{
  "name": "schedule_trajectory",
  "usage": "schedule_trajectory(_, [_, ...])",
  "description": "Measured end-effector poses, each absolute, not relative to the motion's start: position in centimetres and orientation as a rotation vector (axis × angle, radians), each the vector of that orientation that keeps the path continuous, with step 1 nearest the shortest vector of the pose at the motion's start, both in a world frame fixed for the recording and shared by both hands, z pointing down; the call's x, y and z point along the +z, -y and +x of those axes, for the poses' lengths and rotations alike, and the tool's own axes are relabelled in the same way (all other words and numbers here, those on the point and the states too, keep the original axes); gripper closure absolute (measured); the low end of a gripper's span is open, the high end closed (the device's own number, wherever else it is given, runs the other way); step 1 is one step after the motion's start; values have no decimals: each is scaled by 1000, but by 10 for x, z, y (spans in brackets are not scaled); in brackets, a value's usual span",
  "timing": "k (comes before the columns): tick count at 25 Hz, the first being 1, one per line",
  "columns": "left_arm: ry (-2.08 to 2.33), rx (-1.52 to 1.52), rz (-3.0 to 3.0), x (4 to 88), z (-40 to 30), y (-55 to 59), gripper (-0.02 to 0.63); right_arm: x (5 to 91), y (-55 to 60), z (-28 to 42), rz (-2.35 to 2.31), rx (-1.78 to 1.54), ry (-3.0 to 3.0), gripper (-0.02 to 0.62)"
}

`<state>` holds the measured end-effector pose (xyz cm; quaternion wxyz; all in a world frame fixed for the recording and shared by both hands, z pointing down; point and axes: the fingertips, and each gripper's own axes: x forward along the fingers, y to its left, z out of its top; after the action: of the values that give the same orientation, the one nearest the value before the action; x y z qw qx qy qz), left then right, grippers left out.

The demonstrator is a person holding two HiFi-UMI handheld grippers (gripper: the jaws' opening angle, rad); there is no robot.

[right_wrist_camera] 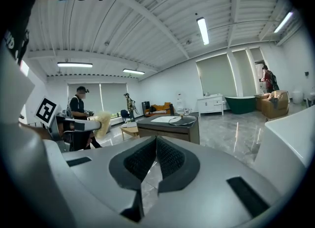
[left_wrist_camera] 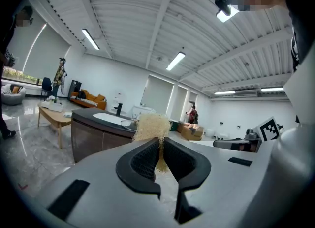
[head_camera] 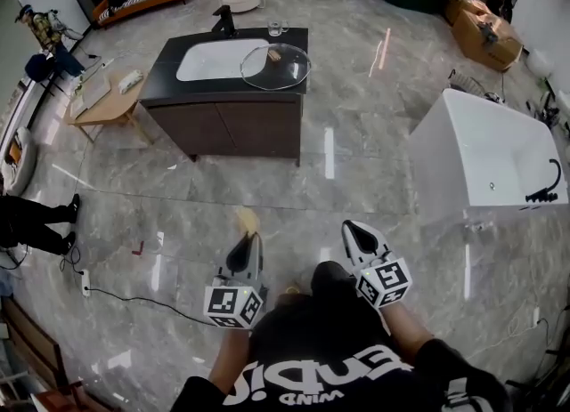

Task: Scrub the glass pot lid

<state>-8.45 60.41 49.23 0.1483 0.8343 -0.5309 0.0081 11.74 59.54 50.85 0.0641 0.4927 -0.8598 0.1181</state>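
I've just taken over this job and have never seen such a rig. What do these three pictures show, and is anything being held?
There is no robot arm here: a person carries a two-jaw gripper in each hand. The head view looks down from the person's head. The other two views ride on the grippers and look along their jaws. The left gripper is shut on a tan fibrous scrubber. The right gripper is shut and empty. Ahead, across the marble floor, stands a dark vanity counter with a white sink. The glass pot lid lies on its right part, overlapping the basin's edge, not yet reached.
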Motion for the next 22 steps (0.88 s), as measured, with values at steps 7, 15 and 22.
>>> schedule_trajectory(7, [1500, 54, 2408, 503, -97, -580, 569, 510, -576, 105, 1516, 346, 2579, 583])
schedule_trajectory(15, [1476, 47, 2437, 503, -93, -525, 569, 520, -525, 106, 1558, 350, 2558, 583])
schedule_trajectory(22, [1477, 48, 2427, 497, -90, -463, 569, 520, -460, 110, 1556, 364, 2561, 583])
